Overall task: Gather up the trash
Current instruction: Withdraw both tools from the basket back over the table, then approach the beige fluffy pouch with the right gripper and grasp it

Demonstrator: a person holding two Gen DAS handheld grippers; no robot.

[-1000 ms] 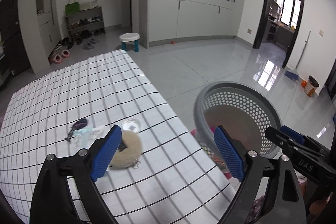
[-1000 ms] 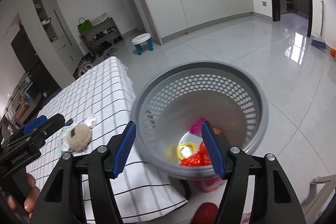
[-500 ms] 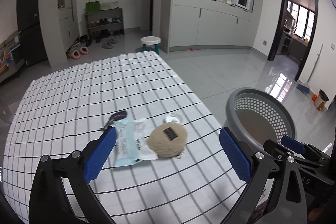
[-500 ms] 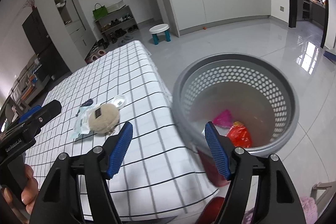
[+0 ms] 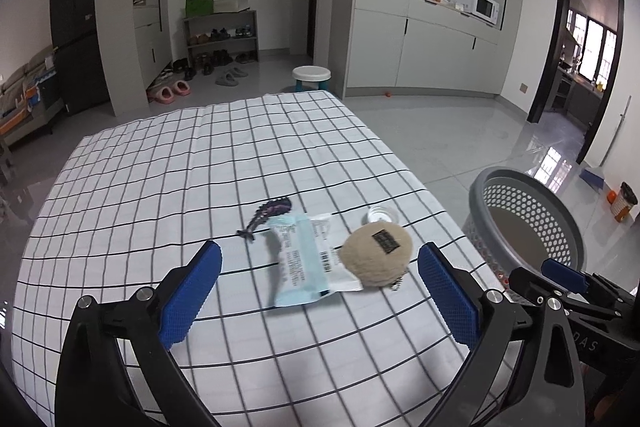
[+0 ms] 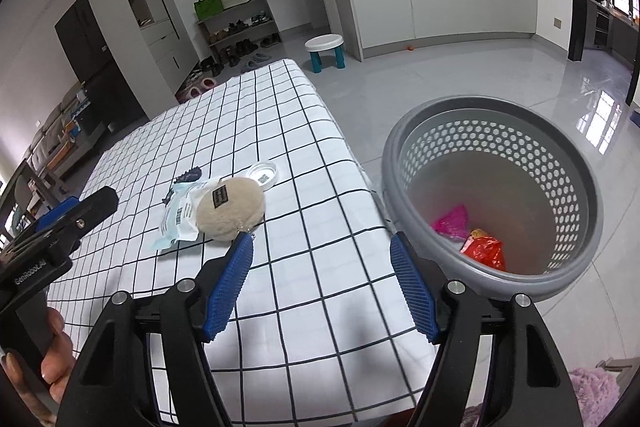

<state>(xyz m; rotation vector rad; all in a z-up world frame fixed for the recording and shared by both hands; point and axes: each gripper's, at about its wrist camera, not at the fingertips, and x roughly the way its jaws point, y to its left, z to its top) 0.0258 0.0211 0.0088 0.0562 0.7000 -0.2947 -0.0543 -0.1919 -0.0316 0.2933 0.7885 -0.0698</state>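
Left tongs [image 5: 318, 291] gape over wrapper [image 5: 302, 263] (basket [image 6: 400, 163] beside table edge).

"GenRobot.AI" on left gripper [image 6: 60, 223] body; "DAS" on right gripper [image 5: 560, 279] body; wrapper print illegible.

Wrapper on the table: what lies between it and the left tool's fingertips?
Only bare checked tablecloth lies between the wrapper and the left tool, seen in the left wrist view.
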